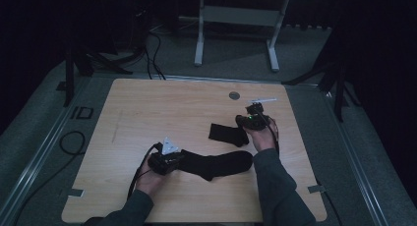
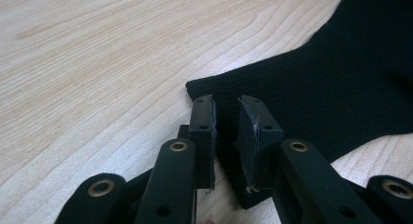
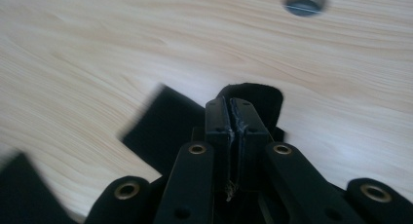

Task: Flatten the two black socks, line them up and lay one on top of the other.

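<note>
So you're at the start of what looks like a pairing or folding job w/ two black socks on the table [image 1: 147,108]; nothing is stacked or folded yet.

The long sock [image 1: 216,164] lies flat across the near half of the table, closer to the near edge than the far one, its cuff end toward the left gripper [image 1: 164,162] and its rounded toe pointing to your right forearm. The short sock [image 1: 227,133] sits just beyond it, toward the right edge, one end lifted off the wood. The two socks are near each other but apart, so lining them up and laying one on the other is all left to do, I'd judge.

Your left hand rests low on the table, gripper lying about level and aimed right along the long sock. In the left gripper view its jaws stand narrow w/ the cuff [image 2: 229,95] between them; the pads [image 2: 204,121] look off the cloth, so I read it as not yet pinched, though it's a close call.

Your right hand is raised past the short sock's right end, forearm coming up from the near edge, right gripper [image 1: 253,119] tipped down and leftward. In the right gripper view its jaws are clamped tight on a fold of black cloth [image 3: 253,100], which pokes out past the tips. That view is blurred, consistent w/ the hand travelling.
</note>
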{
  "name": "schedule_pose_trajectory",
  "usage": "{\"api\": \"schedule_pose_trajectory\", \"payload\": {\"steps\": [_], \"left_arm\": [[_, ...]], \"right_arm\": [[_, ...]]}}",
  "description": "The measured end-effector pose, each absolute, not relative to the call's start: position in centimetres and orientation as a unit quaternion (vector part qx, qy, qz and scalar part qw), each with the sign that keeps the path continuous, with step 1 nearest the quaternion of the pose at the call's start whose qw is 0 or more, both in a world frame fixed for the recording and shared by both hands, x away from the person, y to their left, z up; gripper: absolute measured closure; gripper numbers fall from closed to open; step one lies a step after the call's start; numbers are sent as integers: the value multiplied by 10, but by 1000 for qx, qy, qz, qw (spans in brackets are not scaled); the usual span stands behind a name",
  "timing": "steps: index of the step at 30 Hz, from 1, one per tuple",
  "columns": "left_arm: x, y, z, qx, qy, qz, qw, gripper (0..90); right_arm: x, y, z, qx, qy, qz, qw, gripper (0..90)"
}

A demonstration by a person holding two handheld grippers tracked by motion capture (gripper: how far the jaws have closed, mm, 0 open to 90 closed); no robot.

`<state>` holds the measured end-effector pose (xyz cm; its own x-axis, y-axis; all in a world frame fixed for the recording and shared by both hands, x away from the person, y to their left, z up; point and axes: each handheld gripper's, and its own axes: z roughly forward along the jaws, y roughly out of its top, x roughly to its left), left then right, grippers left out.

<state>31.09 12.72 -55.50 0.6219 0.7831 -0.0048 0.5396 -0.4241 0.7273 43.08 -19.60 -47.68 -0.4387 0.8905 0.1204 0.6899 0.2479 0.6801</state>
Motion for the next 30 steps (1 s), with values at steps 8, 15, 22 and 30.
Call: {"api": "schedule_pose_trajectory", "payload": {"steps": [8, 15, 22, 30], "left_arm": [[312, 127, -556, 826, 402, 169, 357, 770], [312, 127, -556, 826, 402, 170, 357, 770], [312, 128, -555, 825, 403, 169, 358, 765], [311, 129, -554, 824, 403, 170, 360, 763]], "right_arm": [[414, -232, -472, 497, 799, 283, 184, 746], [415, -213, -471, 414, 840, 295, 189, 638], [431, -175, -504, 346, 887, 264, 155, 573], [453, -147, -538, 340, 906, 224, 114, 459]]}}
